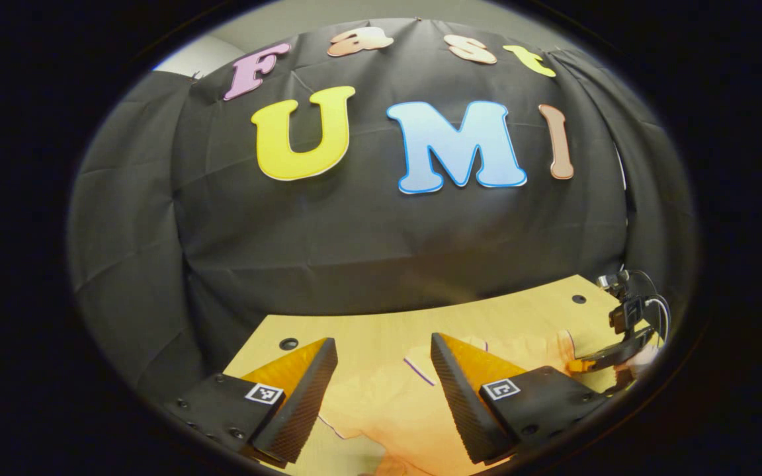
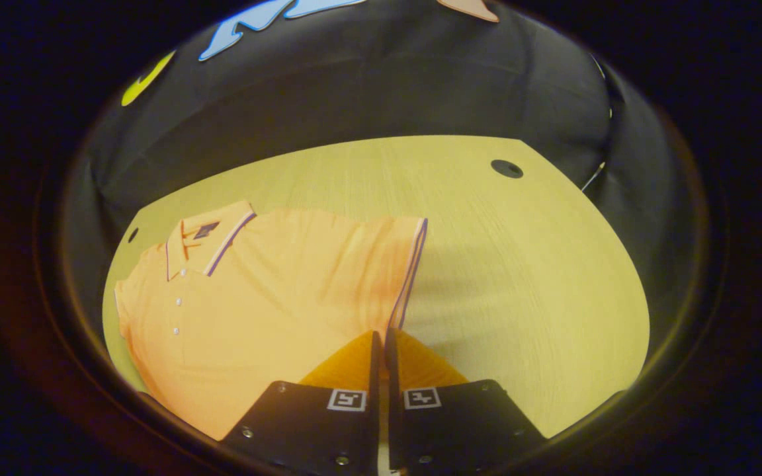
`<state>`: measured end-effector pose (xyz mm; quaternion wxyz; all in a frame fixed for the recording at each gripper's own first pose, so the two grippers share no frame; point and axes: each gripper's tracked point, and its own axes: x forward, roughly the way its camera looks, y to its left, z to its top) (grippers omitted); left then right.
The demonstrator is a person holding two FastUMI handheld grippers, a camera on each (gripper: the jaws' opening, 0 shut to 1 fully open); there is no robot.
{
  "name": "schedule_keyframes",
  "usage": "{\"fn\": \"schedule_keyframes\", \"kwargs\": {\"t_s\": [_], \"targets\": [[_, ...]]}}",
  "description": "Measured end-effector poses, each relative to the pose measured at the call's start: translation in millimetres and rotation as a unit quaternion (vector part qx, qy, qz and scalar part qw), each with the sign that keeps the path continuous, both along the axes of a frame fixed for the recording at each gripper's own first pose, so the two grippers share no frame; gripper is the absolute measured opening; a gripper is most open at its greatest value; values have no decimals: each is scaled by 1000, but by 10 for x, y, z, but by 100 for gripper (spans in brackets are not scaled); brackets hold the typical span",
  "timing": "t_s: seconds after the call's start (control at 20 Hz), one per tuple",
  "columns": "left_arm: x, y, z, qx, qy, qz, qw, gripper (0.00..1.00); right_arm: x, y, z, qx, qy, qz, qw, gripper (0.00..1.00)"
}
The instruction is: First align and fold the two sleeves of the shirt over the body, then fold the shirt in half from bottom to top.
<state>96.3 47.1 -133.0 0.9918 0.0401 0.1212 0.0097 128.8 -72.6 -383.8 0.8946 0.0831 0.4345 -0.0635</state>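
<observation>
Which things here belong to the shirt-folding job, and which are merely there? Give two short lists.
Belongs to the job:
- orange shirt
- its sleeve, at the right gripper, fingers together
- left gripper, open above the shirt

Merely there:
- wooden table
- holes in the table
- black booth wall

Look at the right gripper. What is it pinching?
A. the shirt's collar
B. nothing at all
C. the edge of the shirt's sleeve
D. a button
C: in the right gripper view, the right gripper is closed on the striped cuff edge of the orange polo shirt's sleeve.
</observation>
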Motion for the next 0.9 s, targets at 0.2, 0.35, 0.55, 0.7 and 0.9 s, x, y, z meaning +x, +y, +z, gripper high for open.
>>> {"fn": "schedule_keyframes", "kwargs": {"t_s": [0.2,0.35,0.55,0.7,0.9], "targets": [[-25,44,-6,-2,1,3,1000,96,18,0,48,-46,-2,18,999,0],[-52,101,11,-1,-1,6,1000,96,132,60,259,-84,-30,34,995,0],[-97,201,20,-5,-3,15,1000,100,355,348,660,-120,-83,82,986,0],[-154,320,-9,-12,-1,26,1000,96,452,732,868,-136,-112,134,975,0],[-240,529,-86,-22,3,46,999,96,404,1312,905,-149,-122,216,957,0]]}}
